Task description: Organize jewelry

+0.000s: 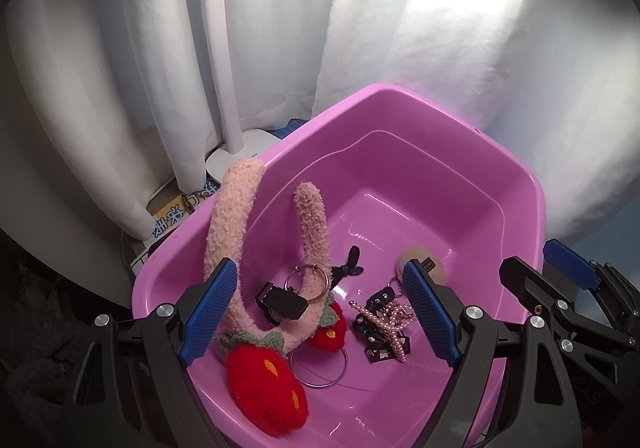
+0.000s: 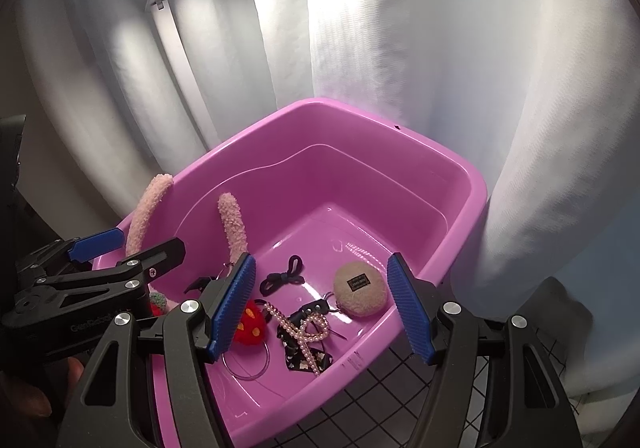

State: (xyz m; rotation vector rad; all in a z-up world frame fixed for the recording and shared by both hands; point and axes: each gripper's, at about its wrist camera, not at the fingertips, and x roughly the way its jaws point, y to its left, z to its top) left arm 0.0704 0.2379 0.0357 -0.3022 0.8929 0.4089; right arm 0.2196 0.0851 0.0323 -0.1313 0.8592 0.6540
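A pink plastic tub [image 1: 400, 96] holds the jewelry. Inside lie a fuzzy pink headband [image 1: 228, 224] with red strawberries [image 1: 264, 388], a thin metal hoop [image 1: 318, 385], a black clip [image 1: 282, 302], a black bow [image 1: 350, 268], a pearl bow clip [image 1: 384, 320] and a beige round puff [image 1: 416, 253]. My left gripper [image 1: 320, 312] hovers open over the tub's near end, nothing between its blue pads. My right gripper [image 2: 322, 304] stands open above the pearl bow clip [image 2: 304, 332] and puff [image 2: 360, 294], empty. In each view the other gripper shows at the side.
White curtains hang behind the tub. A white lamp base [image 1: 240, 156] and a printed box [image 1: 176, 216] sit left of it. A black grid mat [image 2: 380, 408] lies under the tub's near corner. The tub's far half holds nothing.
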